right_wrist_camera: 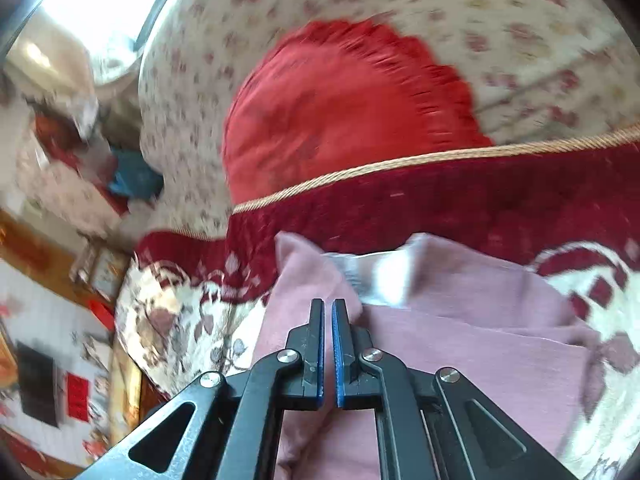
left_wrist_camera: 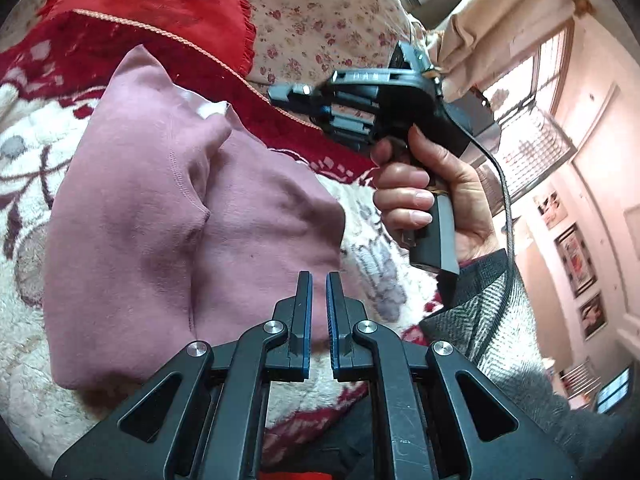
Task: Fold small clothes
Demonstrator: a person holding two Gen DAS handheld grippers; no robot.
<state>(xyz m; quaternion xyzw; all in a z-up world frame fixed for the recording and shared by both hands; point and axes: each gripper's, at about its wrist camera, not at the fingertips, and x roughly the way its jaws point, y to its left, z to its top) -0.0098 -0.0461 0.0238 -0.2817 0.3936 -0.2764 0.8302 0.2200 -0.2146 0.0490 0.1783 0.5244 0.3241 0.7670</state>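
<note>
A pink garment (left_wrist_camera: 160,220) lies folded on a cream and dark red floral blanket (left_wrist_camera: 24,320), with a white inner patch (left_wrist_camera: 200,106) showing at its far edge. My left gripper (left_wrist_camera: 319,276) hovers over the garment's near edge, shut, with nothing between its blue pads. In the right wrist view the same pink garment (right_wrist_camera: 460,340) lies under my right gripper (right_wrist_camera: 328,302), which is also shut and holds nothing. In the left wrist view a hand (left_wrist_camera: 420,196) holds the right gripper (left_wrist_camera: 280,94) above the blanket, beyond the garment's right side.
A red frilled cushion (right_wrist_camera: 340,112) leans on the floral sofa back (right_wrist_camera: 520,20) behind the blanket's corded edge (right_wrist_camera: 400,162). A grey herringbone sleeve (left_wrist_camera: 480,312) is at the right. A window (left_wrist_camera: 532,120) and framed pictures (left_wrist_camera: 576,260) are on the far wall.
</note>
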